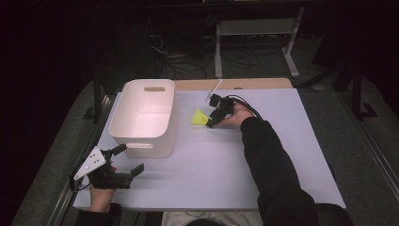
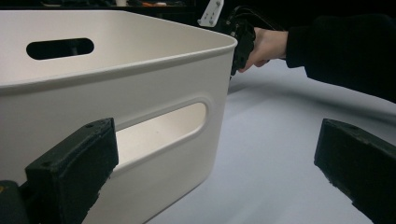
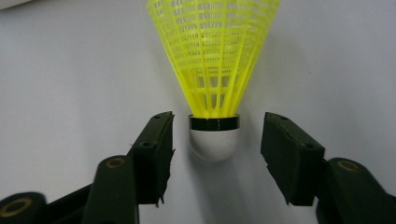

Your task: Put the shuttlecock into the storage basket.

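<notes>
My right gripper (image 3: 217,140) brackets the yellow mesh-skirted shuttlecock (image 3: 215,70), jaws apart (cork untouched); my left gripper (image 1: 127,162) gapes beside the white plastic bin (image 1: 141,113).

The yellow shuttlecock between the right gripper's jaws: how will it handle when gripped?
The shuttlecock is probably very light, since its skirt is open yellow mesh. Its rounded white cap may slip or roll between the right gripper's open jaws. The mesh likely flexes if squeezed.
</notes>
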`<state>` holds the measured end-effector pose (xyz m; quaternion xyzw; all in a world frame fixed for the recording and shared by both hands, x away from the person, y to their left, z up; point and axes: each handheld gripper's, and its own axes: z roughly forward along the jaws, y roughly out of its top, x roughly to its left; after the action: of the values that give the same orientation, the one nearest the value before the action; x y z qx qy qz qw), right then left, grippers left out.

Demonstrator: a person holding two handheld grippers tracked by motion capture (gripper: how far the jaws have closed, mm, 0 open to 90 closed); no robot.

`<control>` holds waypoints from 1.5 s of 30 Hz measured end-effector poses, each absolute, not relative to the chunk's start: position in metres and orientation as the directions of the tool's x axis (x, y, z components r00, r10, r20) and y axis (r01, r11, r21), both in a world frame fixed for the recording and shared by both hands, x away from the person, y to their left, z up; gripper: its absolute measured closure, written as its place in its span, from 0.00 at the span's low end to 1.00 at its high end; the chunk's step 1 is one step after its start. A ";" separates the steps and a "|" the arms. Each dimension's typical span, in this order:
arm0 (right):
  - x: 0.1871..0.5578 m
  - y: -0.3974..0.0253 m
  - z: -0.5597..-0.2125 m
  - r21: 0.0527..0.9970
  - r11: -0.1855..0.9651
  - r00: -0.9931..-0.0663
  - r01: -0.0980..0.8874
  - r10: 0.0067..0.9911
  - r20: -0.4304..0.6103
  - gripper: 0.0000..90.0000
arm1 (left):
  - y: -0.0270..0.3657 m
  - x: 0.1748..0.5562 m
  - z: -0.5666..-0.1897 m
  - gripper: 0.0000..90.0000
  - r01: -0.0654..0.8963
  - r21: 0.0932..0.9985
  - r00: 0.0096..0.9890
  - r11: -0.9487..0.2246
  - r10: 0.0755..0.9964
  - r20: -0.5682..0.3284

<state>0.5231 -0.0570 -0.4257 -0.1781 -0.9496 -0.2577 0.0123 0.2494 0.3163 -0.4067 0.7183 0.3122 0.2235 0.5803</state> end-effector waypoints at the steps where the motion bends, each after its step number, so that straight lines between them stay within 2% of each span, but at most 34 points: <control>1: 0.523 -0.057 -0.426 0.485 0.805 -0.937 0.343 0.329 0.116 0.53 | 0.316 0.249 -0.407 0.00 0.189 0.973 0.705 -0.132 0.708 -0.041; 7: 0.523 -0.056 -0.428 0.481 0.811 -0.942 0.333 0.313 0.123 0.68 | 0.316 0.249 -0.407 0.00 0.189 0.973 0.704 -0.132 0.709 -0.040; 9: 0.523 -0.055 -0.428 0.477 0.816 -0.943 0.327 0.310 0.118 0.70 | 0.316 0.249 -0.407 0.00 0.188 0.973 0.704 -0.132 0.709 -0.040; 45: 0.496 -0.067 -0.391 0.510 0.788 -0.932 0.346 0.351 0.091 0.70 | 0.315 0.250 -0.407 0.00 0.191 0.972 0.708 -0.135 0.705 -0.041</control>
<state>0.4959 -0.0673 -0.3907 -0.1844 -0.9454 -0.2686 -0.0045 0.2499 0.3153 -0.4070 0.7200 0.3114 0.2219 0.5792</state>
